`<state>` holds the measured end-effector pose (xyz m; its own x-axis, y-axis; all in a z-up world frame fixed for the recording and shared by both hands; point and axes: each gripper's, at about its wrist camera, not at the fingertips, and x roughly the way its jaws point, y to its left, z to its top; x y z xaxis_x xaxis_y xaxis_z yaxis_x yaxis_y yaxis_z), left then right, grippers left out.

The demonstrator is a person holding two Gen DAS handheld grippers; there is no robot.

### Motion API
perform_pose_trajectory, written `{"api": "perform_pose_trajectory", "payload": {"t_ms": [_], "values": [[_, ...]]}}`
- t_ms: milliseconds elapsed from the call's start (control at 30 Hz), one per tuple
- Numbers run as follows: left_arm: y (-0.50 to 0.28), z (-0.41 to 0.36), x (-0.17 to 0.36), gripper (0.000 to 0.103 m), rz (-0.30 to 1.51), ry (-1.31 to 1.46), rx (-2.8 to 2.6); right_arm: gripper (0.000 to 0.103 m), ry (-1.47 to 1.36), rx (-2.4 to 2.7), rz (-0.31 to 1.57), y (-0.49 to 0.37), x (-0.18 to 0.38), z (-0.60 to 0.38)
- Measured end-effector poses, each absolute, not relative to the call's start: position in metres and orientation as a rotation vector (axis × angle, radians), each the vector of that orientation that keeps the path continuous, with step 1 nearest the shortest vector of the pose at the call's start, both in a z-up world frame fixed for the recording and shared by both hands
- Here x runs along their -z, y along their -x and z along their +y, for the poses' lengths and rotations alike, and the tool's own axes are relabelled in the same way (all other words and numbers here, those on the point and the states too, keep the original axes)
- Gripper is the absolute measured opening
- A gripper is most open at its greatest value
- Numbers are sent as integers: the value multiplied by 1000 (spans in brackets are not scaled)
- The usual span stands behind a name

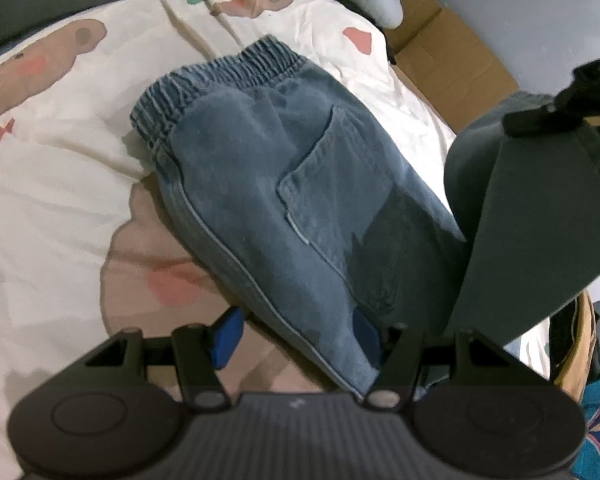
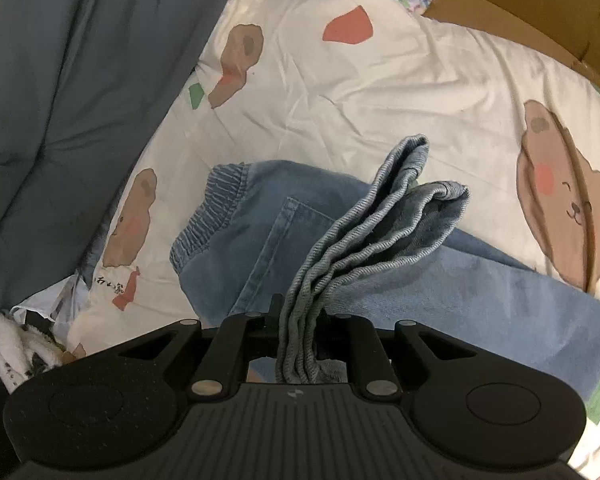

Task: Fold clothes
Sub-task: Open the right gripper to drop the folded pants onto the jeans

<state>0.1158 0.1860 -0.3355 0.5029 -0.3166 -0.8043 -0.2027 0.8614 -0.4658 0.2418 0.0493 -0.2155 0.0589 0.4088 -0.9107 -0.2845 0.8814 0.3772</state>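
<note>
**Q:** What is your right hand-held gripper (image 2: 300, 322) doing with that bunch of cloth?

**A:** It is clenched on the stacked leg hems (image 2: 364, 236) of the denim jeans (image 1: 284, 184). I hold the layers together so the legs can travel as one piece over the seat, judging by how they rise off the bed.

**Q:** And the left?

**A:** My left hand-held gripper (image 1: 296, 334) is released, its blue pads (image 1: 228, 336) standing wide on either side of the jeans' near edge. I judge it sits there to pin or catch the fold line, though it grips nothing now.

**Q:** Where do the jeans lie?

**A:** On the bed, across the bear-print sheet (image 2: 380, 92), back pocket (image 1: 332, 184) up. The elastic waistband (image 1: 220, 80) points away from me, so the hems can come toward it.

**Q:** What sits beyond?

**A:** A grey-blue quilt (image 2: 80, 80) lies along the sheet's far left side in the right view. Cardboard boxes (image 1: 444, 48) stand past the bed's edge, clear of the fold. A dark grey shape at the left view's right side I cannot identify.
</note>
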Motion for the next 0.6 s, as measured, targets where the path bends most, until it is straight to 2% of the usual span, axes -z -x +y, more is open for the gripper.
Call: {"api": "perform_pose_trajectory", "payload": {"t_ms": [133, 233, 333, 433, 500, 600], "values": [[-113, 193, 328, 64, 1042, 558, 49, 13, -90, -519, 1435, -246, 225, 60], [-111, 199, 321, 73, 1037, 555, 37, 21, -101, -539, 1424, -250, 226, 67], [-110, 205, 313, 77, 1031, 539, 22, 22, -164, -591, 1395, -253, 217, 75], [-112, 209, 308, 84, 1027, 531, 9, 29, -179, -659, 1378, -251, 209, 84], [-113, 209, 305, 88, 1023, 524, 6, 30, -178, -693, 1365, -249, 205, 86], [-117, 208, 303, 89, 1019, 525, -6, 43, -226, -711, 1360, -249, 202, 69]]}}
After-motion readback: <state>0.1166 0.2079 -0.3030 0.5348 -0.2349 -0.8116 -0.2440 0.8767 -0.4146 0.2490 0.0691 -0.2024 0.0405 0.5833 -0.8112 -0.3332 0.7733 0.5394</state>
